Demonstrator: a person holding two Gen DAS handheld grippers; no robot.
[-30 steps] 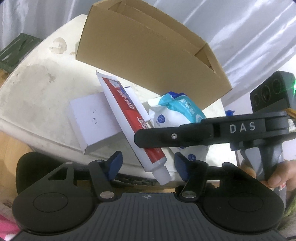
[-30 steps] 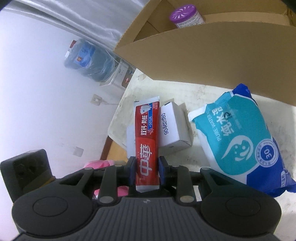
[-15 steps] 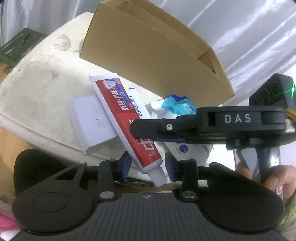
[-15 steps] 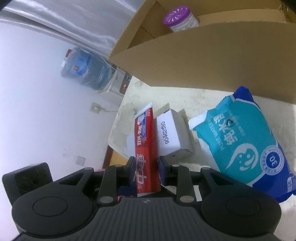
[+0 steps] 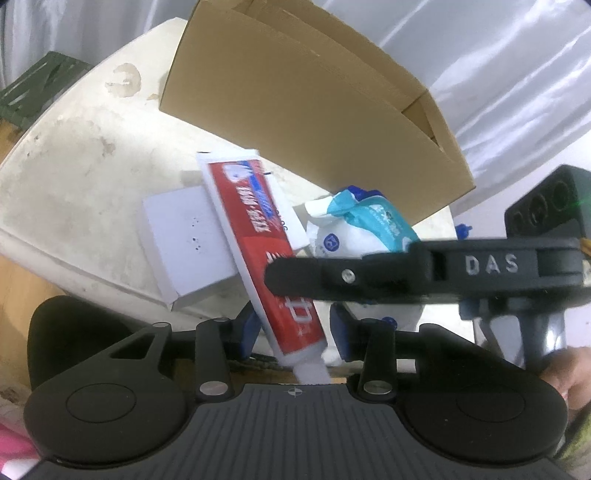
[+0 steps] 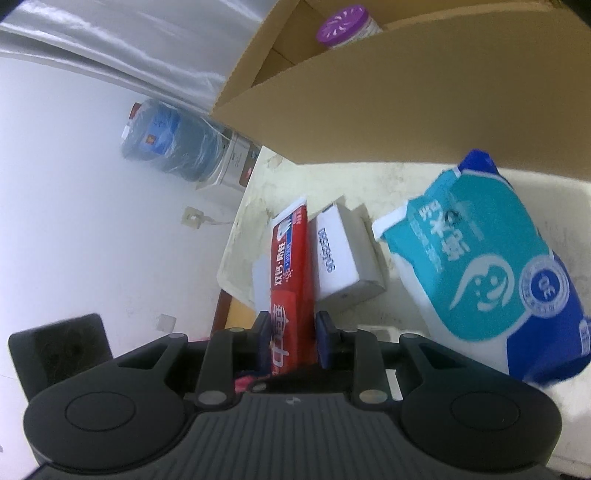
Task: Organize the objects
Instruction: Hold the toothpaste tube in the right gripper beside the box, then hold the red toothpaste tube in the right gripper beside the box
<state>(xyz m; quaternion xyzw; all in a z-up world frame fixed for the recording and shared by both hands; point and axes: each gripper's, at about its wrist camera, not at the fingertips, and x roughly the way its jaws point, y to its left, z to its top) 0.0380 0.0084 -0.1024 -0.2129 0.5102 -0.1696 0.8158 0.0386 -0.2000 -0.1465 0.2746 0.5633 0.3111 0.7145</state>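
A red toothpaste tube (image 5: 258,236) is lifted off the white table (image 5: 74,155). My right gripper (image 6: 292,334) is shut on its lower part; the tube (image 6: 290,266) runs forward between the fingers. In the left wrist view the right gripper's body crosses over the tube. My left gripper (image 5: 295,328) stands around the tube's cap end, its blue pads a little apart from the tube. An open cardboard box (image 5: 306,99) stands behind, with a purple-lidded jar (image 6: 345,26) inside.
A blue wipes pack (image 6: 491,273) lies right of the tube on the table. A small white box (image 6: 343,258) sits between them, and a flat white box (image 5: 188,240) at the table's edge. A water dispenser (image 6: 177,147) stands beyond the table.
The left gripper's fingers have narrowed around the tube's cap end. The right gripper has tilted the tube up, turning its face sideways in its own view.
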